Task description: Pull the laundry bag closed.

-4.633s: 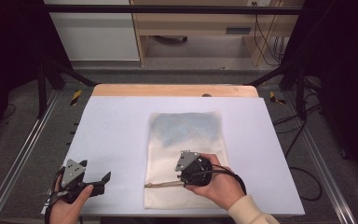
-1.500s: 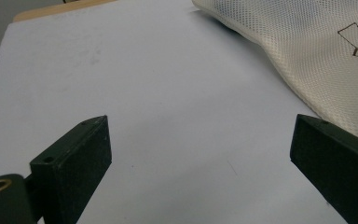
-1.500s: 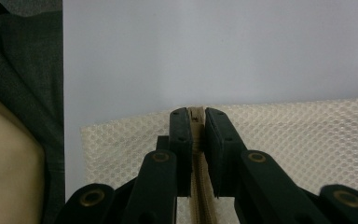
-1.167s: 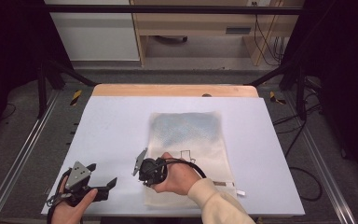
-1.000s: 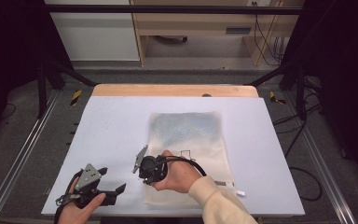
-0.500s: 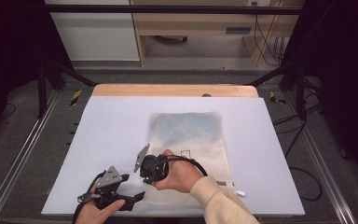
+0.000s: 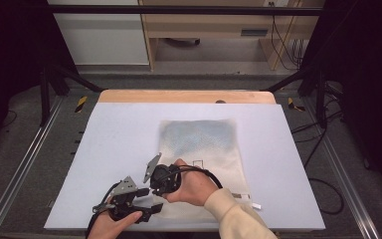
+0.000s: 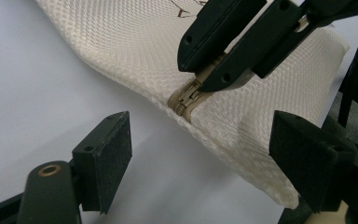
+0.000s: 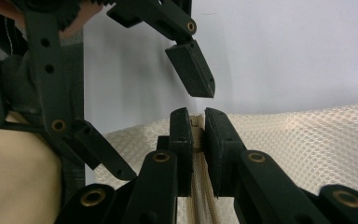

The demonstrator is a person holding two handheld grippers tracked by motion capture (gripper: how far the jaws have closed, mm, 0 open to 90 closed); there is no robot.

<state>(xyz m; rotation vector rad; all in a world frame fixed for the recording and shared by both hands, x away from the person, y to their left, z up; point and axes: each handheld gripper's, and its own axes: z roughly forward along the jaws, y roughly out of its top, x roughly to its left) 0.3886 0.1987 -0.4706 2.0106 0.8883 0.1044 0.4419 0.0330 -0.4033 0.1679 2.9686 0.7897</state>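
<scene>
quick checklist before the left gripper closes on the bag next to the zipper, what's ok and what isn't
1. Right gripper shut on the zipper end: ok, jaws pinch the beige zipper tape.
2. Left gripper open: ok, jaws stand wide apart.
3. Mesh bag edge between the left jaws: ok, the near corner lies between them, close to the far jaw.
4. Left jaws apart from the right gripper: ok for now, though one pad hangs close above the right jaws.
5. Bag flat on the table: not ok at the gripped end, where the edge is lifted.
6. Zipper slider position: cannot tell.

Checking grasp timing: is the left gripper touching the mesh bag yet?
Apart. In the left gripper view, the open left gripper straddles the mesh bag corner, with gaps beside both pads.
</scene>
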